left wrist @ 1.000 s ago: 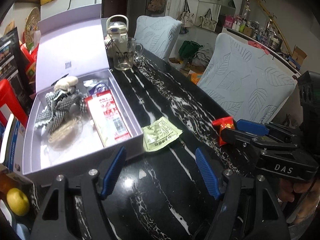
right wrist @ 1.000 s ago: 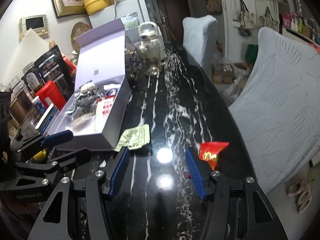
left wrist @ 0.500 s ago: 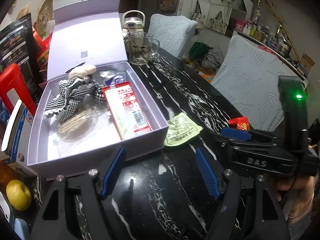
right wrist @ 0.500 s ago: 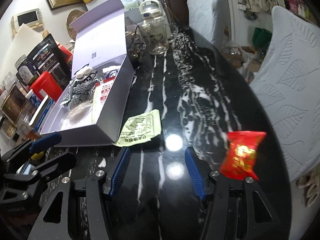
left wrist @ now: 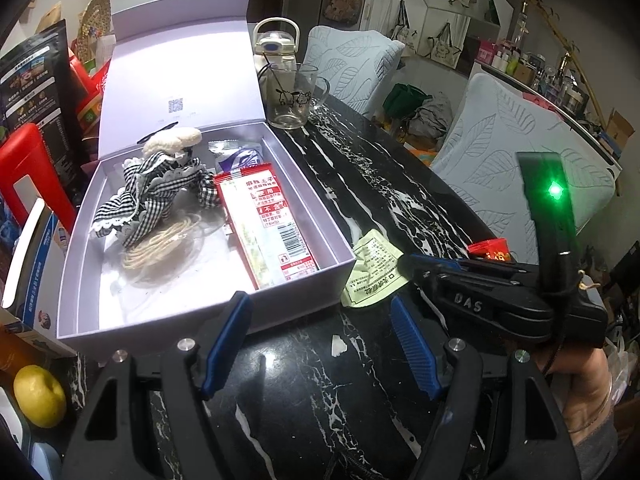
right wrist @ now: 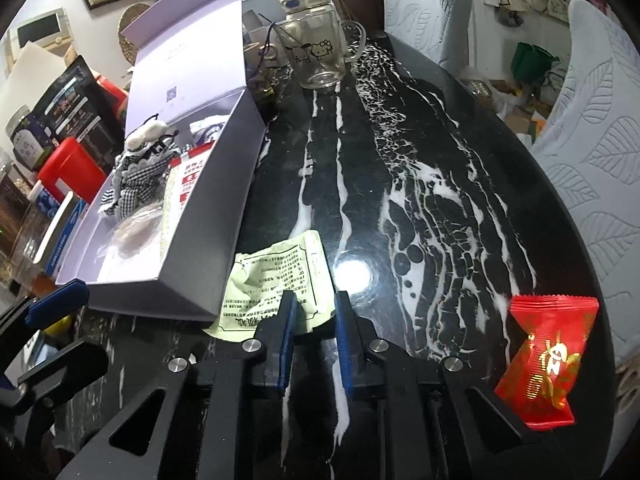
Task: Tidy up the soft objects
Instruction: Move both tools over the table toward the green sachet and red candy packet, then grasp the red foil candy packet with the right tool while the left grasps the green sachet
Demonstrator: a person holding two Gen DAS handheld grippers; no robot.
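My table (right wrist: 400,152) is black and shiny with white streaks (like marble). The open purple box (left wrist: 304,300) sits on it. Just beside the box lies the pale green packet (right wrist: 280,276). My right gripper (right wrist: 314,312) closes its fingers on the packet's near edge. My left gripper (left wrist: 320,344) is near the box, fingers apart, holding nothing. The red candy packet (right wrist: 548,360) lies far from the box, by the table's edge. Pale leaf-print chairs (left wrist: 516,160) stand past the table.
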